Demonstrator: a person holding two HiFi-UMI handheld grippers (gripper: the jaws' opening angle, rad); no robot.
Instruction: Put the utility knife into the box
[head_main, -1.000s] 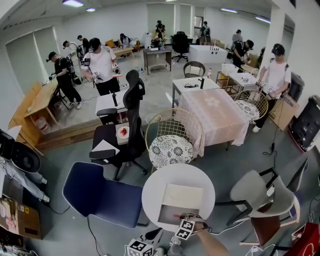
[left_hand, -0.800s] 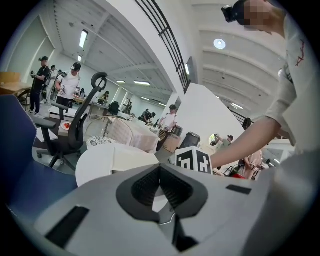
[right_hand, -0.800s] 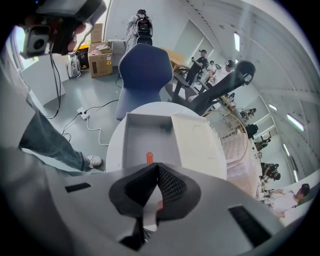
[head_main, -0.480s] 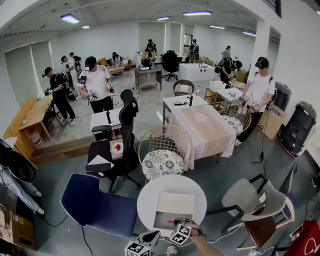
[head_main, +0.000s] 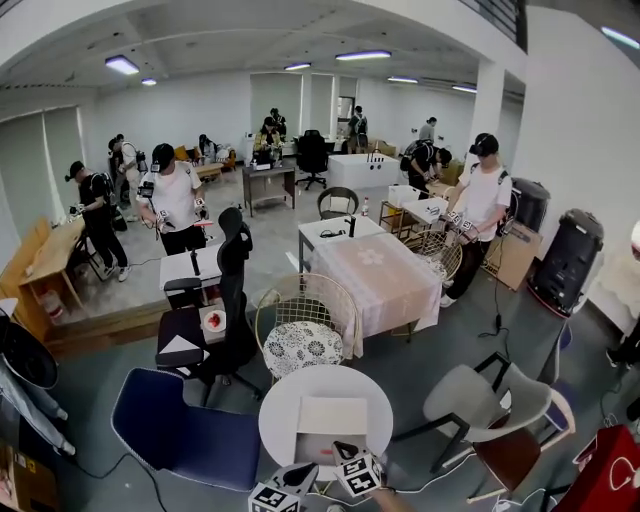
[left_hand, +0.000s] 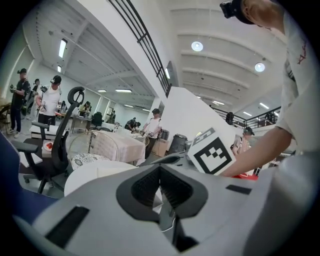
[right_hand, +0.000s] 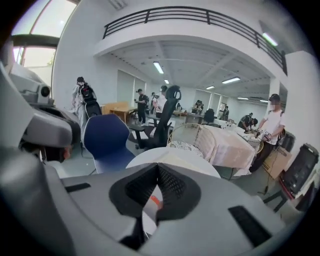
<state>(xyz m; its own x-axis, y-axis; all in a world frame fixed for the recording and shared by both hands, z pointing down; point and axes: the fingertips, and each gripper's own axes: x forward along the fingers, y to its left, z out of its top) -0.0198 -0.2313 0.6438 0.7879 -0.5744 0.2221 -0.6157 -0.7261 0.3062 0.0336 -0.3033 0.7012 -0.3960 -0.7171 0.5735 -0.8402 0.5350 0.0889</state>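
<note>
1. The left gripper (left_hand: 160, 169) hangs just over the near edge of the round table (head_main: 275, 425), so a careless swing could clip the rim or nudge what stands on it. It points almost level, tipped slightly down. Its jaws are pressed together with nothing between them.

2. The box (head_main: 330, 415) sits open in the middle of the table, its flap folded back on the far side. It looks light, and a bump from either gripper would probably slide it.

3. Of the knife (right_hand: 156, 201) only a small orange-red sliver shows, through the gap under the right jaws' tips, against the pale surface below. It is probably lying loose. The view is too tight to tell whether it rests inside the box or beside it. If it lies outside, the task is unfinished.

4. The right gripper (right_hand: 158, 169) is just right of the left gripper, above the table's near side, slanting down toward the box. Its jaws are closed tight and grip nothing. The person's arm (left_hand: 265, 150) reaches in from the right.
</note>
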